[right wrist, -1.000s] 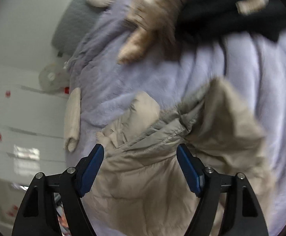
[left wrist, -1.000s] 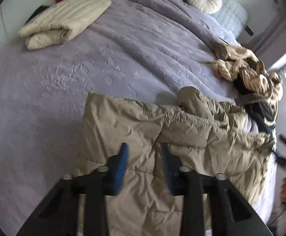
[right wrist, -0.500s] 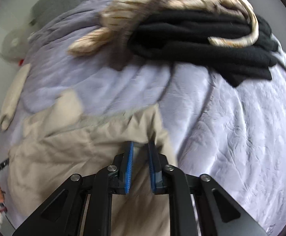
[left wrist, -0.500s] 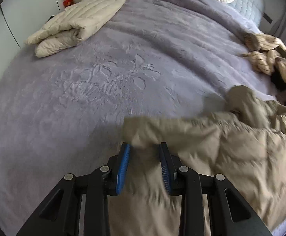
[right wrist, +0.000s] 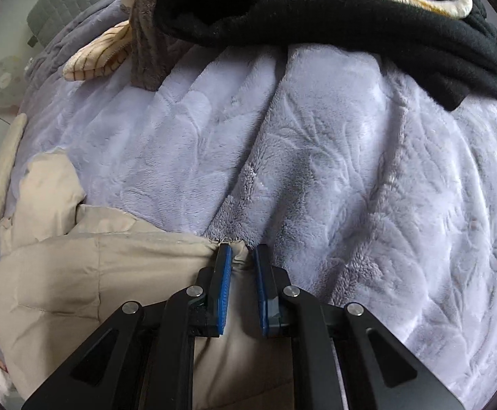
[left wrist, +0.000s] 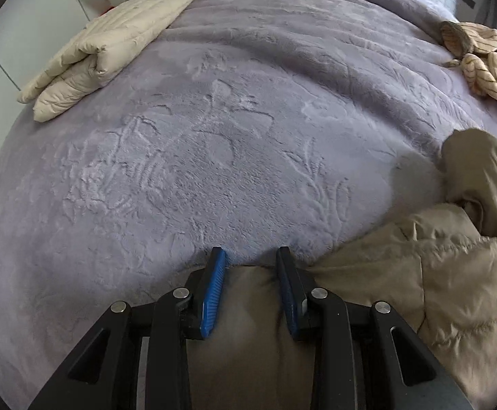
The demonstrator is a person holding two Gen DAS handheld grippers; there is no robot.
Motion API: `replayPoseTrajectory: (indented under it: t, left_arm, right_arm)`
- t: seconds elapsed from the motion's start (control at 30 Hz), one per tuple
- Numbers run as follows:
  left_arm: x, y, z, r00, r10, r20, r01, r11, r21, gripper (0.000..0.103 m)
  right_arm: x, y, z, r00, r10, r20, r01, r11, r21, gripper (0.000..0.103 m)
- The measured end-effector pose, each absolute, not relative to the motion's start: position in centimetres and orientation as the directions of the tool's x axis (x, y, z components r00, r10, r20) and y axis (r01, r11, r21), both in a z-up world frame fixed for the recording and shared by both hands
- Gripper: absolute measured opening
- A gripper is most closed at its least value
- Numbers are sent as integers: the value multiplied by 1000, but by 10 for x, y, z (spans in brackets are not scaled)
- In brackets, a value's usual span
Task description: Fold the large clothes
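Note:
A tan puffer jacket (left wrist: 436, 273) lies on a lavender plush bedspread (left wrist: 214, 136). My left gripper (left wrist: 250, 256) is shut on one edge of the jacket, whose fabric fills the gap between its blue pads. In the right wrist view the jacket (right wrist: 94, 273) spreads to the lower left, and my right gripper (right wrist: 241, 251) is shut on another corner of it. A bunched part of the jacket, a sleeve or the hood (left wrist: 477, 177), sticks up at the right.
A folded cream quilted garment (left wrist: 111, 44) lies at the far left of the bed. A striped cream and brown garment (left wrist: 477, 61) and a black fleece pile (right wrist: 317, 10) lie at the far right. A grey headboard (right wrist: 67, 3) stands behind.
Both grippers have closed on the jacket's edge, the right from wide open. Both wrist views now look further out over the bedspread, with the jacket lower in frame.

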State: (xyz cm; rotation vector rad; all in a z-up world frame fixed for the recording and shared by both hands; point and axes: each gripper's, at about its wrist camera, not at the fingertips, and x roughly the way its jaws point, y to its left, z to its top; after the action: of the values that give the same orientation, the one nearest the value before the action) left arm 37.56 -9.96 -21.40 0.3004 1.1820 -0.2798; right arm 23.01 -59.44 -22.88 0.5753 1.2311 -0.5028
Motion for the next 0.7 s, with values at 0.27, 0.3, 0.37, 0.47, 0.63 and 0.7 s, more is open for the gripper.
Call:
replayPoseTrajectory:
  t: [0.27, 0.3, 0.37, 0.47, 0.63, 0.7]
  left_arm:
    - [354, -61, -146, 425, -84, -901, 304, 951, 55, 34]
    - [348, -56, -141, 425, -88, -901, 301, 952, 49, 34]
    - [333, -44, -133, 420, -105, -901, 293, 956, 26, 34]
    - [313, -31, -131, 416, -112, -902, 281, 960, 10, 34]
    - [270, -10, -137, 408, -97, -908, 235, 972, 1, 34]
    - [252, 3, -142, 404, -75, -912, 206, 979, 11, 34]
  right_arm:
    - [219, -576, -177, 283, -166, -945, 638, 768, 56, 16]
    - [214, -575, -172, 294, -166, -941, 648, 759, 69, 17]
    - [199, -568, -158, 322, -160, -933, 667, 738, 104, 17]
    - [177, -548, -142, 342, -168, -924, 665, 738, 113, 17]
    - [136, -507, -125, 353, -201, -914, 666, 740, 95, 17]
    - [119, -491, -122, 343, -219, -913, 673, 736, 77, 17]
